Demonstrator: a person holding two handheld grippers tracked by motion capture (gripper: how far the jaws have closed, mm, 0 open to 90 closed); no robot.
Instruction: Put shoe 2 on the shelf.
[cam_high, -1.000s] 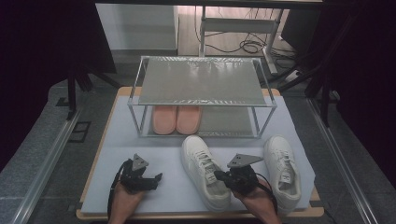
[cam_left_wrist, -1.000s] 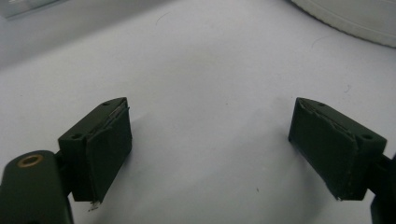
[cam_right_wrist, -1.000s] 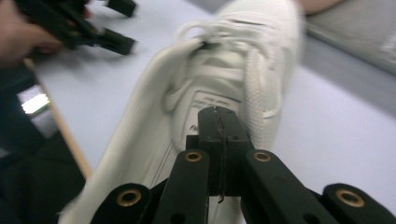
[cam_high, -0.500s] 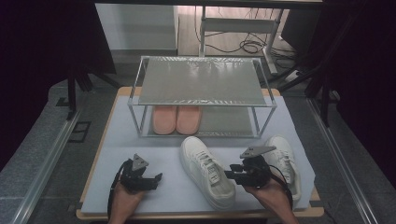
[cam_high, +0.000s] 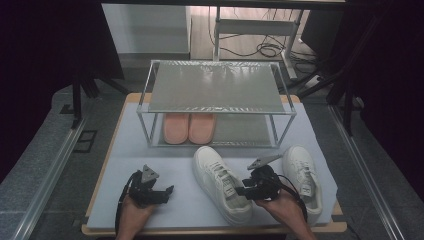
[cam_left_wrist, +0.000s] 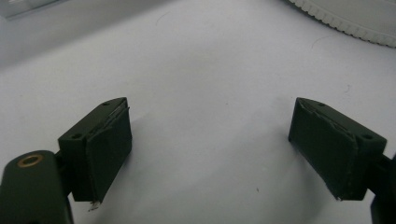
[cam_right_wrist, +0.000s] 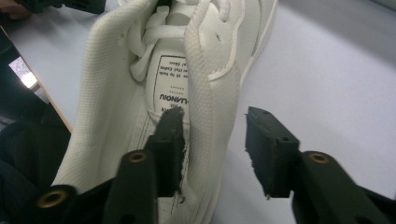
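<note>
Right hand-held gripper (cam_high: 241, 190), low in the centre of the high view, has one black jaw tucked inside the collar of the white lace-up sneaker (cam_high: 221, 182) and the other outside its wall, a straddle that suits lifting the shoe by its side panel. In the right gripper view the jaws have just been opening; the padded fabric wall sits between them, and a visible gap remains on the outer side, so they stand partly apart and do not press on it. That sneaker lies at a slant in the middle of the pale grey mat on the counter (cam_high: 150, 165), toe toward the upper left, probably so its opening faces the hand. Its matching white sneaker (cam_high: 303, 175) lies just beside it at lower right, toe pointing up the frame. Behind them, the two-tier wire-frame shoe rack (cam_high: 215, 87) holds a pair of pink slippers (cam_high: 189, 127) on its lower shelf at left, leaving room alongside. Left hand-held gripper (cam_high: 164, 192) rests at lower left, jaws wide apart over bare mat, seemingly waiting its turn.
</note>
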